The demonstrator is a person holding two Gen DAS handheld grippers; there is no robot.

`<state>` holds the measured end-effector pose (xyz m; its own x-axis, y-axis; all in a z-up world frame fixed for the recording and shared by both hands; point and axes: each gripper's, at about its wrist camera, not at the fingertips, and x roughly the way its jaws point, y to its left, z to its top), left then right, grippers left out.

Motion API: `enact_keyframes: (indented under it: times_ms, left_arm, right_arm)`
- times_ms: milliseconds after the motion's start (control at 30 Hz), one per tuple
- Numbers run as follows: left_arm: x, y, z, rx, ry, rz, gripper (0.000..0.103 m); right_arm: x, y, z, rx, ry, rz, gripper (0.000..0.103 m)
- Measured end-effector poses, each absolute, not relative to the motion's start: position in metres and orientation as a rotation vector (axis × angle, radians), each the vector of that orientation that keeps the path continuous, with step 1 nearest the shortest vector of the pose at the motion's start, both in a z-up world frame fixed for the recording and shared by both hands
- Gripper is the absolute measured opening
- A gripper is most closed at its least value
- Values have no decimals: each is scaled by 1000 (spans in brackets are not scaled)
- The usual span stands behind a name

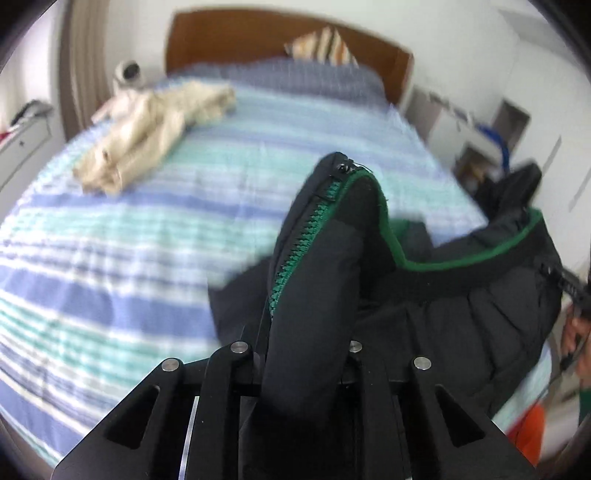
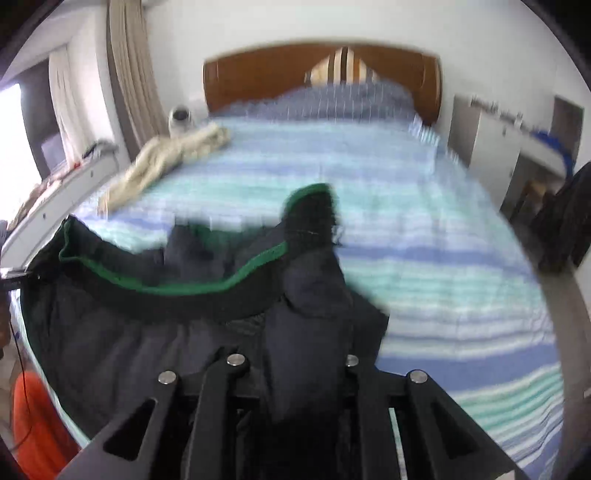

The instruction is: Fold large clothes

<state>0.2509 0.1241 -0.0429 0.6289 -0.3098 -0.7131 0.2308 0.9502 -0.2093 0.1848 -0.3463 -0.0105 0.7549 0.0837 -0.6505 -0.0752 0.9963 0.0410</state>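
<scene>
Left claw [image 1: 306,354], seen from the left wrist view: its two fingers are clenched on a thick fold of the black puffer jacket [image 1: 461,314], next to the green zipper [image 1: 295,251]. The zipper pull sits at the top of the raised collar, on the headboard [image 1: 280,35] side of the claw. The jacket's green-trimmed collar edge runs off to the right, away from the headboard, toward the other gripper. A beige garment [image 1: 147,133] lies crumpled on the striped bed cover [image 1: 110,258], nearer the headboard, with a small white camera [image 1: 127,72] just beyond it.

Right claw [image 2: 303,369], seen from the right wrist view: it likewise grips a bunched fold of the same jacket, whose trimmed collar edge sags leftward between the two claws. The rest of the jacket hangs below, at the end of the bed far from the headboard; whether it touches the cover cannot be told through the motion blur.

Judged progress: early. The jacket is held up by its collar and looks unfolded, with spreading it flat and every fold yet to come. The beige garment also appears unfolded.
</scene>
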Motion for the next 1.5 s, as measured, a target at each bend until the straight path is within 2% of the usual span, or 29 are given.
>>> enact_keyframes:
  times_ms: [133,233,267,300,333,400,767,1500]
  left_arm:
    - [300,109,-59,-110,779,-193,19]
    - [335,95,-109,-64,824,-116,24]
    - [340,95,-127,-51,854,-89,27]
    - [348,93,-148,-39,889,-67,36]
    - [350,96,-170,-64,917,-81,40]
    - [347,106,-183,-149,896,-89,47]
    - [356,103,-199,-208,879,-109,49]
    - [359,107,-203,-261,875,-127,49]
  right_arm:
    - [226,-355,-8,59,656,-3,18]
    - [260,-366,-55,75,716,-69,18]
    - [272,-368,-82,79,764,-96,18]
    - [279,-371,-111,87,820,-119,18]
    - [281,-373,-135,96,862,-129,18]
    - [277,-377,-162,124,825,-133,19]
    - [279,-400,-190,245,780,-97,21]
    - [280,-403,-193,294,772,-74,22]
